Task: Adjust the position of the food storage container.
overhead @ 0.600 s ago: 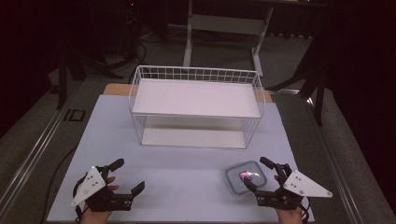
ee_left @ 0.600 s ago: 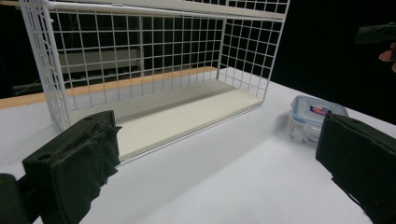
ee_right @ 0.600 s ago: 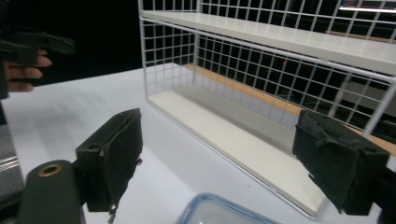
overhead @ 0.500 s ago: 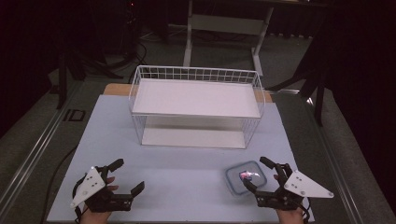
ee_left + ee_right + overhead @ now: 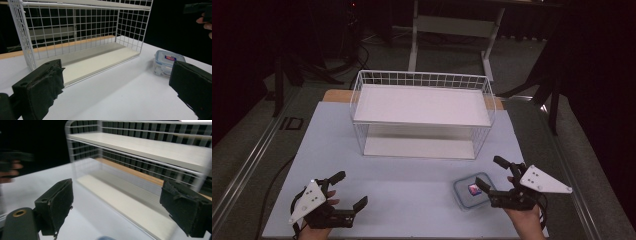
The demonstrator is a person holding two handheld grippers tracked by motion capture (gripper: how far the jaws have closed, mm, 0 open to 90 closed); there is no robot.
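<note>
A small clear lidded container (image 5: 469, 193) with a red-and-blue label sits on the pale table (image 5: 412, 180) at the front right. My right gripper (image 5: 488, 172) stands open just to its right, with its near jaw over the container's right edge and nothing held. My left gripper (image 5: 351, 189) stands open and empty at the front left. In the left gripper view the container (image 5: 167, 62) lies ahead between the open jaws of the left gripper (image 5: 117, 71). In the right gripper view the right gripper (image 5: 117, 197) faces the wire rack (image 5: 140, 147), and the picture is blurred.
A white two-level wire rack (image 5: 422, 115) stands at the middle of the table, both shelves bare; the rack (image 5: 75, 37) is close ahead of the left gripper. Dark floor, a stand (image 5: 452, 30) and cables lie beyond the table. The other hand (image 5: 205, 17) shows top right.
My right gripper has shifted a little away from the table's front edge, beside the container. The left gripper and the container have stayed where they were.
</note>
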